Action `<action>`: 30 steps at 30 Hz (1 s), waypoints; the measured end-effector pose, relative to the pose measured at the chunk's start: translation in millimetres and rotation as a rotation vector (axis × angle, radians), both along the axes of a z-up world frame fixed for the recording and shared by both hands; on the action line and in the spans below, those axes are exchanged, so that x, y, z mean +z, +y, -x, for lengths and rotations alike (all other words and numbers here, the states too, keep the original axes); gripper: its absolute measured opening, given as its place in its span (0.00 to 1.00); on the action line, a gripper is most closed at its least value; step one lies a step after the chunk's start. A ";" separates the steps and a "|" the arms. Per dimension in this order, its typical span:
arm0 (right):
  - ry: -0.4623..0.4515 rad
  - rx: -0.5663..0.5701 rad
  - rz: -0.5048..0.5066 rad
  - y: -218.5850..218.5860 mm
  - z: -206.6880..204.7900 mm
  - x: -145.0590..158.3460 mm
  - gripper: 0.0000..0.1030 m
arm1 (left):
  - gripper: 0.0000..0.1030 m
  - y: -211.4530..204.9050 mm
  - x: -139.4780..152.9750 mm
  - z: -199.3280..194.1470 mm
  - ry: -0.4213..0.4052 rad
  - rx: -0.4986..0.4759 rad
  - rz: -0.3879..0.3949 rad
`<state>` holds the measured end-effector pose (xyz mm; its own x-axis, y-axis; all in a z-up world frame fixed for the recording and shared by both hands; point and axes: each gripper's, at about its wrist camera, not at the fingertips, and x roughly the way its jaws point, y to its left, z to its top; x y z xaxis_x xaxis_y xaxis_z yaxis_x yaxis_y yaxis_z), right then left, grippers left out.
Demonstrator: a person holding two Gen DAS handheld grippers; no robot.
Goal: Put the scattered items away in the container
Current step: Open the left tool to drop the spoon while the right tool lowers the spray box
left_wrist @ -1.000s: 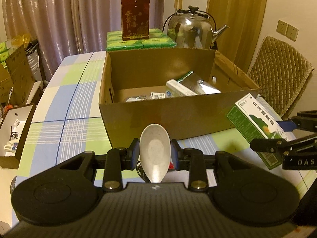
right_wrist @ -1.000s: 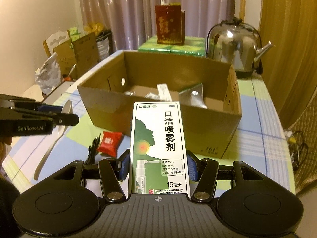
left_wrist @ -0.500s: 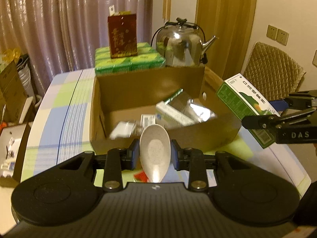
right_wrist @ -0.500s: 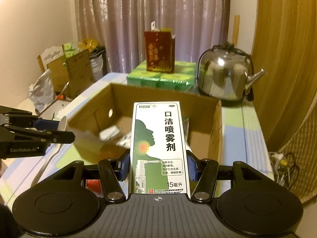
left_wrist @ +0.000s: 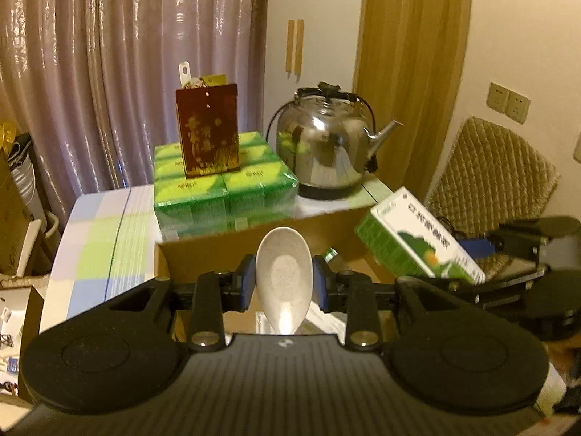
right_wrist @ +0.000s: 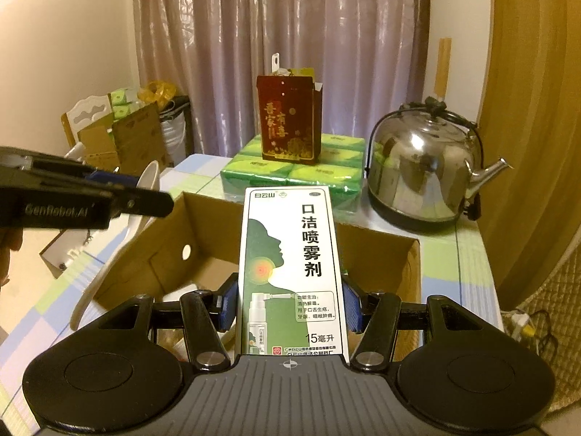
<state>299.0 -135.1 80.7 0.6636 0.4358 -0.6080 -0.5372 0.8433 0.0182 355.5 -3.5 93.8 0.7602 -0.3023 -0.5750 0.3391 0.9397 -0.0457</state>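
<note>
My left gripper (left_wrist: 284, 283) is shut on a white spoon (left_wrist: 284, 279), bowl up, held above the open cardboard box (left_wrist: 218, 250). The spoon also shows in the right wrist view (right_wrist: 120, 239), hanging by the box's left wall. My right gripper (right_wrist: 289, 301) is shut on a green and white spray box (right_wrist: 290, 272), held upright over the cardboard box (right_wrist: 377, 250). The spray box also shows in the left wrist view (left_wrist: 417, 239), over the box's right side. Most of the box's contents are hidden by the grippers.
Behind the box stand green tissue packs (left_wrist: 221, 181) with a dark red carton (left_wrist: 207, 130) on top, and a steel kettle (left_wrist: 323, 145). A padded chair (left_wrist: 490, 174) is at the right. Cardboard boxes and bags (right_wrist: 123, 134) stand left of the table.
Both grippers have risen and moved forward, from in front of the cardboard box to above its opening, each still holding its item.
</note>
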 end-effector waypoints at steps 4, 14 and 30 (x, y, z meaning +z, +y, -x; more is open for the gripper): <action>0.014 -0.010 0.000 2.7 -18.1 -8.3 0.51 | 0.27 1.0 -7.0 -23.9 0.014 0.014 0.012; 0.053 -0.022 0.004 2.3 -40.2 -30.5 0.51 | 0.27 -1.2 -36.8 -56.7 0.053 0.031 0.028; 0.069 -0.042 0.015 -3.7 -41.9 -40.1 0.51 | 0.49 4.6 -54.8 -50.5 0.077 0.057 -0.002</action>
